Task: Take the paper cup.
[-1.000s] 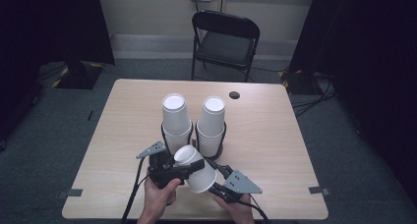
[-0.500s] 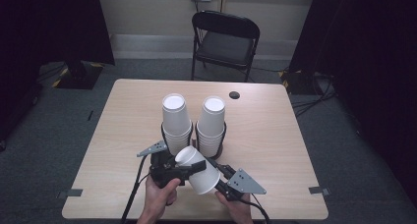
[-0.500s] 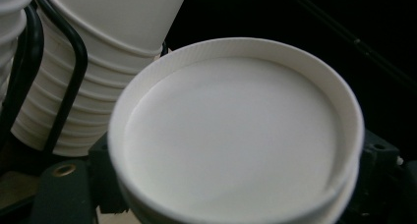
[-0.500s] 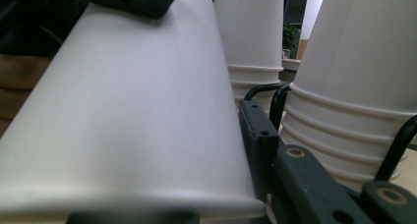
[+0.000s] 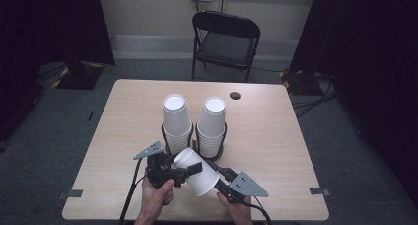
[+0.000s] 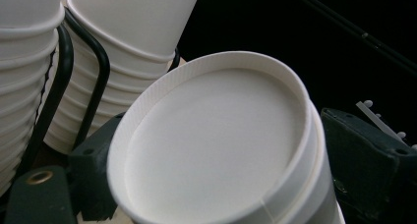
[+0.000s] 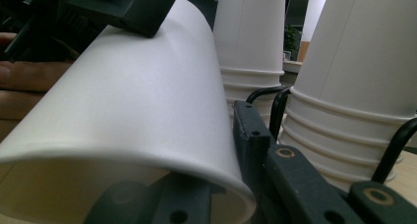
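We are holding a white cup [image 5: 196, 170] tilted on its side just above the near edge of the table [image 5: 276, 151], passing it between our two grippers. Our right gripper [image 5: 217, 178] is clamping the cup near its open rim: in the right gripper view one black jaw is lying under the lip and the other is pressing against the wall, its jaws having just been closing on the cup [image 7: 128, 121]. Our left gripper [image 5: 190, 167] is standing at the cup's closed bottom (the end pointing up and toward the stacks), and its jaws have just been opening; in the left gripper view they are sitting apart on either side of the cup [image 6: 216, 145], no longer pinching it. Our left hand [image 5: 155, 198] and right hand [image 5: 236, 210] are coming in from the bottom edge.

Just beyond the cup, two stacks of upturned white cups are standing side by side in a black wire holder [image 5: 197, 136]: the left stack [image 5: 176, 119] and the right stack [image 5: 212, 124]. Farther on, a small dark disc [image 5: 235, 95] is lying near the table's far edge, and a black folding chair [image 5: 224, 40] is standing behind the table.
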`<state>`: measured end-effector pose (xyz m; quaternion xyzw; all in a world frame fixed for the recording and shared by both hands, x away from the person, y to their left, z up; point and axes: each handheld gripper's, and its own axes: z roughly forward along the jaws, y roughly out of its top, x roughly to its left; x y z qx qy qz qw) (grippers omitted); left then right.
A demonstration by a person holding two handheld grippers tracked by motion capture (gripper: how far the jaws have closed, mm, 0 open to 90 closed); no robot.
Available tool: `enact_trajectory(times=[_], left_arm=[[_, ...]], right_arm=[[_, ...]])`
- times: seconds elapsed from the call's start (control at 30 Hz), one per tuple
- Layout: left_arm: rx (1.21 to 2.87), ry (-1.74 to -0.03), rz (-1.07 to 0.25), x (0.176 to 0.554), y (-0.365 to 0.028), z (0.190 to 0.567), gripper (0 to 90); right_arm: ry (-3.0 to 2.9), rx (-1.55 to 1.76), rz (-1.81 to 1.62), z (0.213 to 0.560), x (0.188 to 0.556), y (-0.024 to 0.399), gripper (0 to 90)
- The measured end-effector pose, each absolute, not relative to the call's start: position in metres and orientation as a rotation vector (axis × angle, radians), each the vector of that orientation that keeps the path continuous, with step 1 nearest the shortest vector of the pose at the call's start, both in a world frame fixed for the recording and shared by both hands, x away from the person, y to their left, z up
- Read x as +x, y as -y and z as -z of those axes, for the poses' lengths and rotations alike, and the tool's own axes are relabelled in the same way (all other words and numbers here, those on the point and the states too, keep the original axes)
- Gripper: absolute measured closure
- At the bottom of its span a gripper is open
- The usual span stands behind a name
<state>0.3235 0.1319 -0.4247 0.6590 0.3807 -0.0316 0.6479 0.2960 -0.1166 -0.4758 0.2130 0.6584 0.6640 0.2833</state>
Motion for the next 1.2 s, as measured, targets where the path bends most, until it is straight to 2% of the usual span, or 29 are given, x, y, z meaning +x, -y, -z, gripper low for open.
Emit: enact_trajectory(times=[0.3,0.47,0.57,0.63,1.03,1.1,1.2], left_arm=[[1.512,-0.840,0.059,0.321,-0.135,0.422,9.6],[1.535,-0.836,-0.078,0.314,-0.139,0.416,5.8],[1.547,-0.823,-0.086,0.314,-0.142,0.415,9.7],[1.546,-0.798,-0.109,0.313,-0.145,0.416,15.6],[1.575,-0.701,-0.154,0.311,-0.162,0.423,15.4],[1.599,-0.700,-0.236,0.309,-0.165,0.425,15.8],[1.608,-0.708,-0.289,0.308,-0.167,0.429,15.8]], right_arm=[[-1.737,0.591,-1.792,0.476,0.295,0.117,84.5],[-1.721,0.634,-1.798,0.477,0.296,0.123,86.5],[-1.727,0.636,-1.786,0.478,0.295,0.128,86.5],[-1.727,0.659,-1.780,0.477,0.295,0.131,86.5],[-1.829,0.700,-1.743,0.475,0.297,0.132,86.4],[-1.862,0.715,-1.724,0.474,0.297,0.133,86.4],[-1.914,0.749,-1.713,0.472,0.298,0.135,86.4]])
